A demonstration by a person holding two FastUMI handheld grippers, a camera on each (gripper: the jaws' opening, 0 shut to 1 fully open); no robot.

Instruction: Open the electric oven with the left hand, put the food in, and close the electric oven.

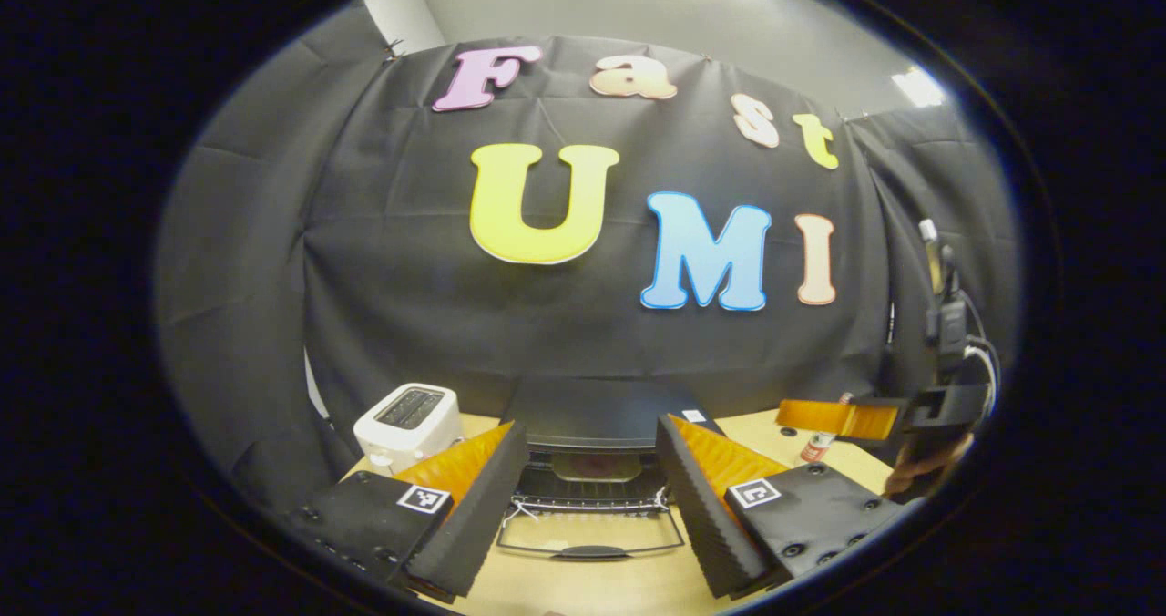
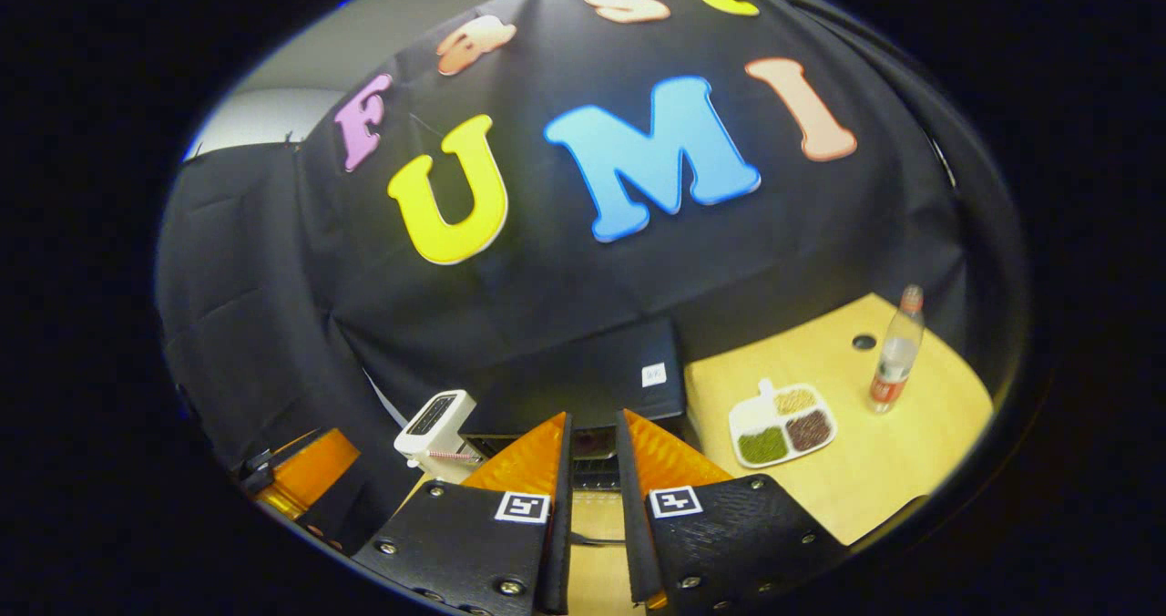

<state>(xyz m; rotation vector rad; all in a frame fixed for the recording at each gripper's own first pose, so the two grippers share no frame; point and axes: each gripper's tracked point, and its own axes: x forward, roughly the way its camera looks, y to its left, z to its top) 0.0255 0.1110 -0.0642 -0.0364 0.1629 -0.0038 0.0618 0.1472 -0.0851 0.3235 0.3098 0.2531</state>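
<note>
Apparently, in the left gripper view, the black electric oven (image 1: 597,415) stood on the pale wooden table (image 1: 629,580) against the booth's cloth wall, its glass door (image 1: 590,532) already lowered flat toward the camera with the wire rack (image 1: 588,493) exposed inside. The left gripper (image 1: 592,497) hovered just before that door, fingers spread wide and empty. A white two-slot toaster (image 1: 407,425) sat to the oven's left.

From the right gripper view, the right gripper (image 2: 592,497) pointed at the oven's front, fingers drawn nearly together with a narrow gap, nothing between them. The food, a white divided plate of green, brown and tan grains (image 2: 782,423), lay on the table right of the oven, near a clear plastic bottle (image 2: 893,354).

With the oven open, the next job appeared to be fetching the plate: it would best be pinched by its rim and kept level so that nothing spilled.
</note>
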